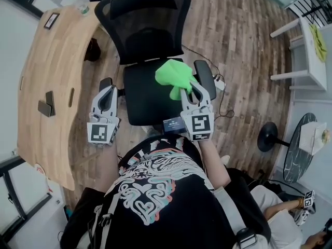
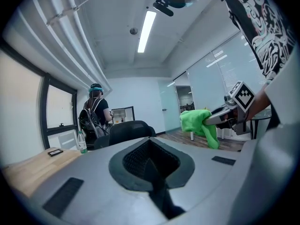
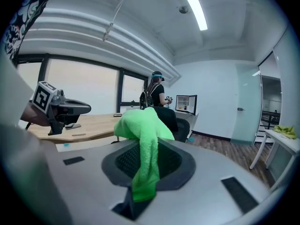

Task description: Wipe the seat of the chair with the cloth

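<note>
The black office chair stands in front of me, its seat (image 1: 142, 95) bare on the left half. A bright green cloth (image 1: 175, 77) hangs over the seat's right side, with my right gripper (image 1: 189, 88) shut on it. In the right gripper view the cloth (image 3: 143, 139) drapes from between the jaws and hides their tips. My left gripper (image 1: 107, 91) hovers at the seat's left edge, over the left armrest, shut with nothing in it. The left gripper view shows the cloth (image 2: 199, 123) and the right gripper (image 2: 216, 118) off to the right.
A curved wooden desk (image 1: 52, 71) runs close along the chair's left, with a water bottle (image 2: 82, 142) on it. A person with a backpack (image 2: 96, 114) stands beyond the chair. On the floor to the right lie a power strip (image 1: 219, 82) and cables, with a white table (image 1: 311, 40) further right.
</note>
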A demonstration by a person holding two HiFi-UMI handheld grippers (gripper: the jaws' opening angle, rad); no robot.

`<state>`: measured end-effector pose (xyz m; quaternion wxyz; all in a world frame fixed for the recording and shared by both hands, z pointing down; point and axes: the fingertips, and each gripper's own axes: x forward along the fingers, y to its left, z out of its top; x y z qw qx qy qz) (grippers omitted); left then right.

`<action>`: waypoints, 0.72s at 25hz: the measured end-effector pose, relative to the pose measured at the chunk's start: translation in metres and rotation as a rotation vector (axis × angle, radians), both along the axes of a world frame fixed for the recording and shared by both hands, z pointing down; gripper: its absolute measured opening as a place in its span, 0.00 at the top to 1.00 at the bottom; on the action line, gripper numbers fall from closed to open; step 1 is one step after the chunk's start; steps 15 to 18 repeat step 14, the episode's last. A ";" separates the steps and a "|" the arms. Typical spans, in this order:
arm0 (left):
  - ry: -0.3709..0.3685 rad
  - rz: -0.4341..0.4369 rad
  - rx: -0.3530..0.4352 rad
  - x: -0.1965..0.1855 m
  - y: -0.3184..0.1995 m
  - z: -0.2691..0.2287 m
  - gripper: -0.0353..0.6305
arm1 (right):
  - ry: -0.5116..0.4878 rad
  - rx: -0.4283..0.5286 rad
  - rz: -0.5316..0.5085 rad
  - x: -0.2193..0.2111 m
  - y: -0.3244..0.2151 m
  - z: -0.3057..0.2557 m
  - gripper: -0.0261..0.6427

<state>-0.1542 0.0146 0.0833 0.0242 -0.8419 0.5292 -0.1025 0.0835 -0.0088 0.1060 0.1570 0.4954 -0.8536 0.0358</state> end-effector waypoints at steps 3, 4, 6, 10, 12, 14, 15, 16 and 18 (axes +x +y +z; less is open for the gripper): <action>0.003 0.008 0.004 0.003 -0.001 -0.001 0.94 | 0.000 0.005 0.006 0.001 -0.001 -0.002 0.87; 0.005 0.011 0.005 0.005 -0.001 -0.001 0.94 | -0.001 0.004 0.006 0.001 0.000 -0.002 0.87; 0.005 0.019 0.010 0.008 -0.001 -0.003 0.94 | -0.006 0.001 0.005 0.000 0.001 -0.002 0.87; 0.002 0.022 0.017 0.010 0.000 -0.007 0.94 | -0.011 0.000 0.000 -0.001 0.003 -0.003 0.87; 0.001 0.020 0.022 0.007 0.000 -0.009 0.94 | -0.015 0.001 -0.005 -0.006 0.003 -0.004 0.87; 0.001 0.020 0.029 0.004 -0.001 -0.012 0.94 | -0.019 0.005 -0.010 -0.010 0.002 -0.006 0.87; 0.001 0.020 0.029 0.004 -0.001 -0.012 0.94 | -0.019 0.005 -0.010 -0.010 0.002 -0.006 0.87; 0.001 0.020 0.029 0.004 -0.001 -0.012 0.94 | -0.019 0.005 -0.010 -0.010 0.002 -0.006 0.87; 0.001 0.020 0.029 0.004 -0.001 -0.012 0.94 | -0.019 0.005 -0.010 -0.010 0.002 -0.006 0.87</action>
